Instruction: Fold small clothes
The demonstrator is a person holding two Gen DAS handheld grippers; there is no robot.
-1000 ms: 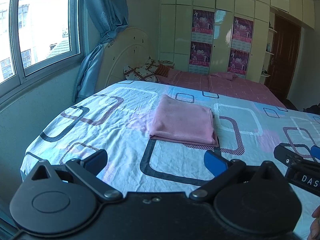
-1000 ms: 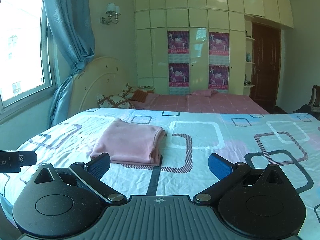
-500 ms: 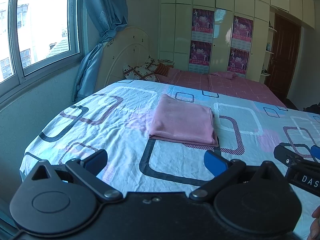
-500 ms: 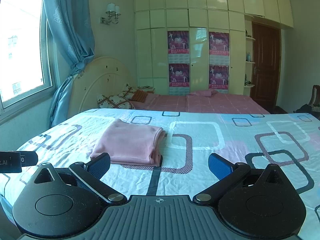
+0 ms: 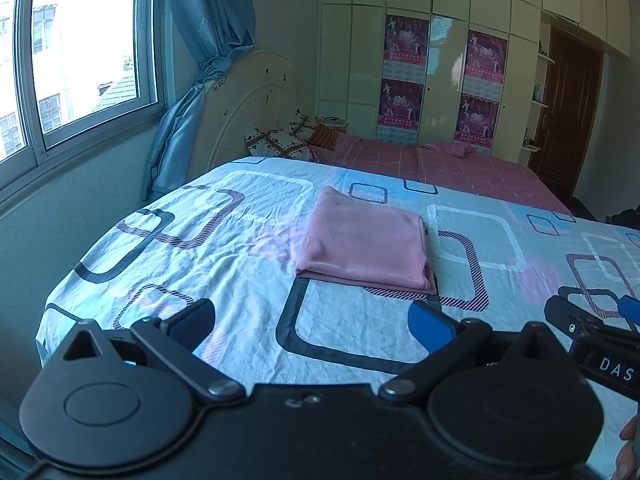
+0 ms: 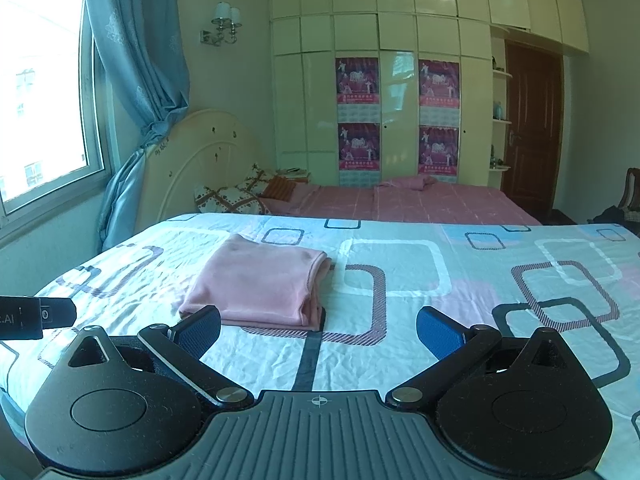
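Task progress: the pink garment [image 5: 366, 246] already lies as a flat, squared stack of several layers, so the folding looks finished; I see no other loose garment waiting, though the near edge of the bed is hidden behind the grippers
Room: a bedroom with a window [image 5: 80, 52] and tied-back blue curtain [image 5: 200, 80] on one side, a cream wardrobe wall [image 6: 380, 92] carrying four posters, a brown door [image 6: 532, 128] at the far corner
Surface: a bed sheet [image 5: 224, 248], pale with rounded squares, lightly wrinkled; a pink checked cover [image 6: 420, 202] and patterned pillows [image 6: 236, 196] lie beyond it
Garment position: mid-sheet, well ahead of both grippers, touched by neither
Left gripper [image 5: 312, 318]: fingers spread wide, holding nothing, hanging over the near sheet
Right gripper [image 6: 318, 330]: likewise splayed and empty, just beside the left one
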